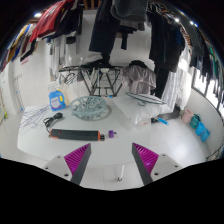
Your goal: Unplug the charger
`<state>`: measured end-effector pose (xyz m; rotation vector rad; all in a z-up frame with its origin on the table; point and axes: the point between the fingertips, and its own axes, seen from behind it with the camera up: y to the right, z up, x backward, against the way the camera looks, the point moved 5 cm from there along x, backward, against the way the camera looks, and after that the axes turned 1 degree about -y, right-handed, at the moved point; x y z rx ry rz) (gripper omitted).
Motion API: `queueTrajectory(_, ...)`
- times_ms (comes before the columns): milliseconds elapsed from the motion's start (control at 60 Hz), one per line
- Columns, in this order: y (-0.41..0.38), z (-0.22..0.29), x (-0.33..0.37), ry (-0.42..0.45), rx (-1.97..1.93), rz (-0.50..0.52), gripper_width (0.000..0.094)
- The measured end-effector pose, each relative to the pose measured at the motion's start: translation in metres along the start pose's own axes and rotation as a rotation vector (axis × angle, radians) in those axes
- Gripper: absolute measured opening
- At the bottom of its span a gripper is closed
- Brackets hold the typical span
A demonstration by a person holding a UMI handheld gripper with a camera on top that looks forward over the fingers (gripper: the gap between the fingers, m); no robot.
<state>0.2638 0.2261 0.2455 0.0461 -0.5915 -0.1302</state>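
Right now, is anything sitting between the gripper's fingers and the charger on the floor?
Nothing visible blocks it. The gripper is open, with bare pale floor ahead of it up to the black power strip and the small purple charger beside it.

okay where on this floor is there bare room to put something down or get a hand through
Bare floor lies just ahead of the open tool, bordered by the black power strip beyond it. Another clear patch sits toward the teal item. It is crowded around the drying rack and blue bottle.
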Motion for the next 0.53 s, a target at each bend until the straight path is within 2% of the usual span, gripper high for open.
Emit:
queueTrajectory(233,-0.019,-0.035,0.068,-0.012,-0.002,-0.018,0.0850)
queueTrajectory(533,-0.027,-0.039,0.095,0.002,0.024,-0.031,0.0850)
